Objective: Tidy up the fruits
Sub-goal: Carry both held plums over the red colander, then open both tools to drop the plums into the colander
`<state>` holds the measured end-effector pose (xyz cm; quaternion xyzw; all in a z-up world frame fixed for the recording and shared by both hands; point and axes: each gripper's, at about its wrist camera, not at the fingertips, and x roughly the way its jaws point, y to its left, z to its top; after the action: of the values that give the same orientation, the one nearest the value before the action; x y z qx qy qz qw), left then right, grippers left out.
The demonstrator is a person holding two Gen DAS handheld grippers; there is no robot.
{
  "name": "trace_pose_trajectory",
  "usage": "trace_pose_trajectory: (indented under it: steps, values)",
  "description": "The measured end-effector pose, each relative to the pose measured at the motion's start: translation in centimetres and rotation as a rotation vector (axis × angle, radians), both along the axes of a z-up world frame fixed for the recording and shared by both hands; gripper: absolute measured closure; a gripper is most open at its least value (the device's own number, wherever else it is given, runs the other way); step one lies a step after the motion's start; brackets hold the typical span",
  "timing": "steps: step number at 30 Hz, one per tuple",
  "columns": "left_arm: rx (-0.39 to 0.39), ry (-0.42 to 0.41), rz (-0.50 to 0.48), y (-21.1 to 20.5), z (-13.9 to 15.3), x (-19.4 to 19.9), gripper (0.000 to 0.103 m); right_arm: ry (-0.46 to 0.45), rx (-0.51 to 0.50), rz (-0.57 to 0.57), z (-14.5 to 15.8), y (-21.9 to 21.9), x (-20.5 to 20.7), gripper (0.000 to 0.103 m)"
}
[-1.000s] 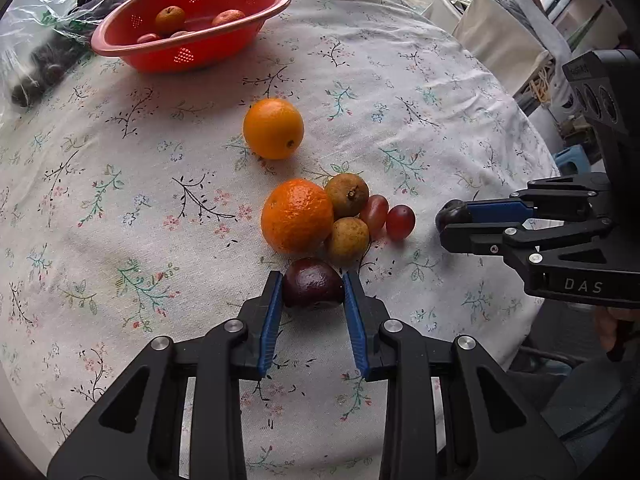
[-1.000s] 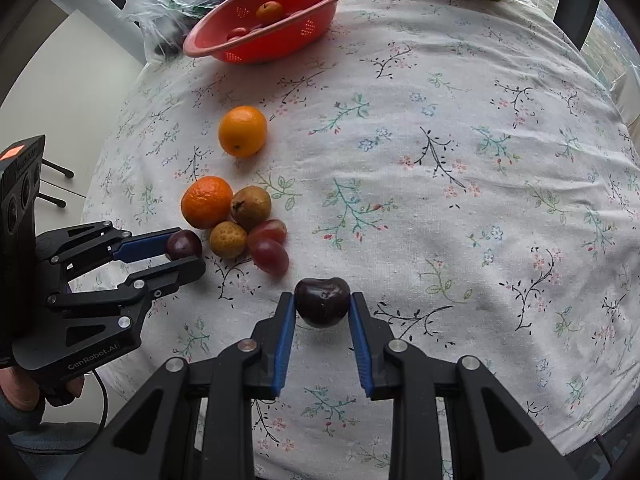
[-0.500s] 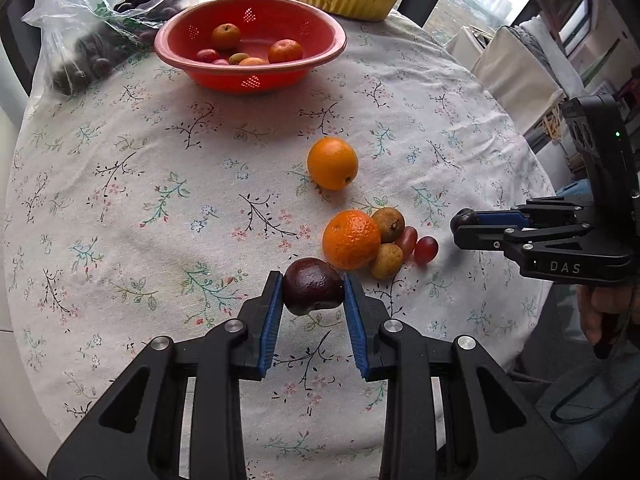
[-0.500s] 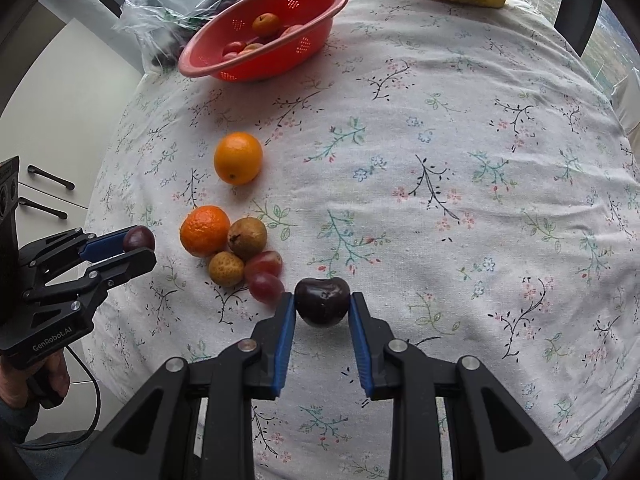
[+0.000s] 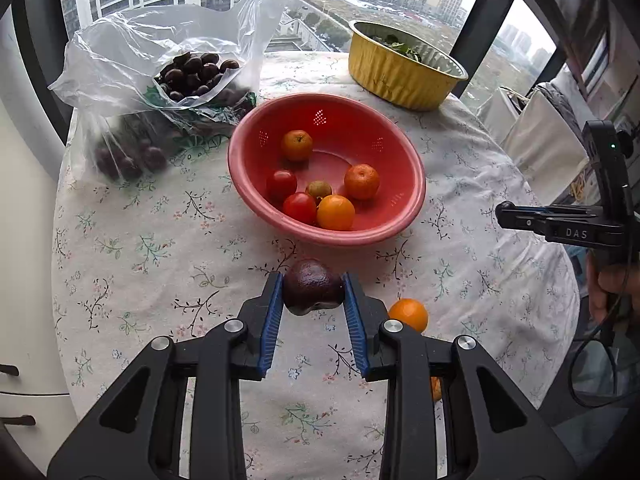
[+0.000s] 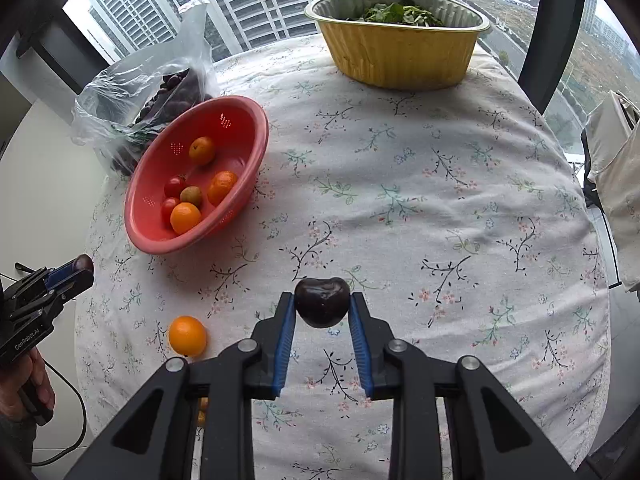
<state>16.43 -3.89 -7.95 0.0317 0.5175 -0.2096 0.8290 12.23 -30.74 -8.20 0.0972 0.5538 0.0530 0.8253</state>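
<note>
In the left wrist view, a plastic bag (image 5: pixel 132 80) of dark fruit sits in the upper left of the frame, and the red bowl (image 5: pixel 404 216), already holding small oranges and tomatoes, fills the centre. Directly below the bowl's near rim, the left gripper (image 5: pixel 313 292) is clamped on a dark plum (image 5: pixel 313 286), so the bowl lies straight ahead of it, just past the fingertips. A loose orange (image 5: pixel 408 314) rests on the tabletop (image 5: pixel 140 260) to the lower right. In the right wrist view, the bowl sits in the left of the frame, while the right gripper (image 6: pixel 322 308) at lower centre pinches a second plum (image 6: pixel 322 306), with the bowl up and to its left, well apart. By this layout the left hand is the nearer to the bowl and probably drops first.
</note>
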Motion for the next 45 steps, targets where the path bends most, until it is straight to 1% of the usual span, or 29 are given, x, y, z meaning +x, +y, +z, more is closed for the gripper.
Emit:
trace_pose_trajectory:
  steps: [4,7,12,16,20,27,35,43,44,45]
  values:
    - [0.004,-0.016,-0.001,-1.5,0.5,3.8,0.075,-0.054,0.021,0.061,1.9,2.6,4.8,0.073]
    - [0.005,-0.01,-0.004,-3.2,-0.2,6.5,0.075,-0.066,0.026,0.12,2.3,5.2,7.8,0.073]
    - [0.017,0.033,-0.022,-5.7,-2.5,9.7,0.075,-0.048,0.028,0.199,1.5,8.8,11.5,0.073]
    - [0.014,0.06,-0.017,-6.5,-4.4,10.7,0.075,-0.012,0.023,0.232,-0.1,10.0,13.1,0.073]
    - [0.027,0.069,-0.027,-7.1,-5.7,11.3,0.075,0.027,0.024,0.229,-1.7,9.9,13.8,0.073]
    - [0.038,0.082,-0.024,-7.3,-7.3,12.3,0.074,0.044,0.017,0.241,-3.0,9.9,14.8,0.073]
    - [0.044,0.087,-0.021,-7.5,-8.0,12.6,0.074,0.062,-0.002,0.256,-3.8,10.3,15.3,0.073]
    - [0.053,0.084,-0.018,-7.4,-7.9,12.3,0.073,0.076,-0.007,0.248,-4.3,10.3,15.4,0.073]
    - [0.054,0.083,-0.017,-7.4,-7.9,12.3,0.072,0.077,-0.006,0.248,-4.4,10.4,15.5,0.073]
    - [0.05,0.081,-0.015,-7.4,-7.8,12.2,0.062,0.078,-0.005,0.251,-4.4,10.5,15.5,0.072]
